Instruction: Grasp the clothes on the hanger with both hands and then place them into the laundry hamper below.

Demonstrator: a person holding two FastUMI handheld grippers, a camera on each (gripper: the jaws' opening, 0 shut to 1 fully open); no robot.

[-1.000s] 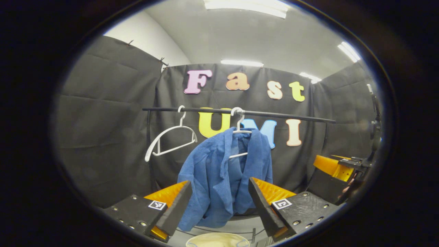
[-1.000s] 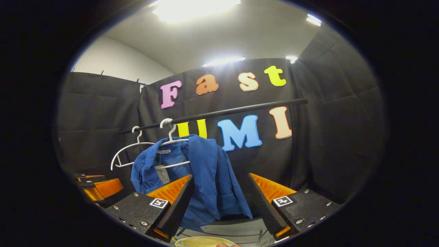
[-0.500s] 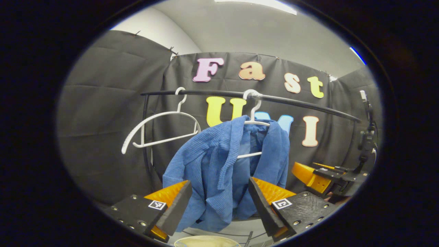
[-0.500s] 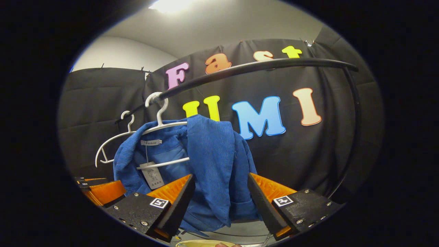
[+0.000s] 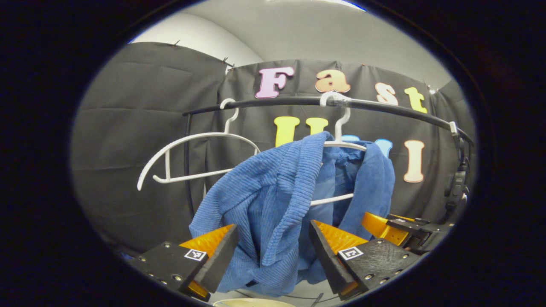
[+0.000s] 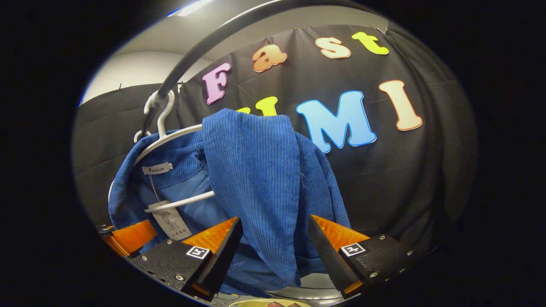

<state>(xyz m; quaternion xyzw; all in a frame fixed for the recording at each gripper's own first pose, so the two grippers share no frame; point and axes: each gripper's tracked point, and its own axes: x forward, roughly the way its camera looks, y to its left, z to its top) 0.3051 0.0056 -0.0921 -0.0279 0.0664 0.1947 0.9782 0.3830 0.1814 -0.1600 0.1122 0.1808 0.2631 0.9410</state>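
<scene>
Two grippers, left gripper [image 5: 273, 256] and right gripper [image 6: 275, 251], stand spread wide around the blue corduroy jacket [image 5: 277, 204], perhaps brushing it; it hangs on a white plastic hanger [image 5: 341, 143] from the black rail [image 5: 384, 108].

Your black rail [image 5: 384, 109] carries two white hangers: a bare hanger [image 5: 192, 145], and a draped hanger [image 5: 341, 143] bearing the blue corduroy jacket [image 5: 273, 200].

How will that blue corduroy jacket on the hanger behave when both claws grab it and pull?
The blue jacket hangs in soft folds, so it will probably go floppy and sag between grips. Its ribbed cloth likely gives decent friction. It is draped over the white hanger, which may swing or snag.
</scene>
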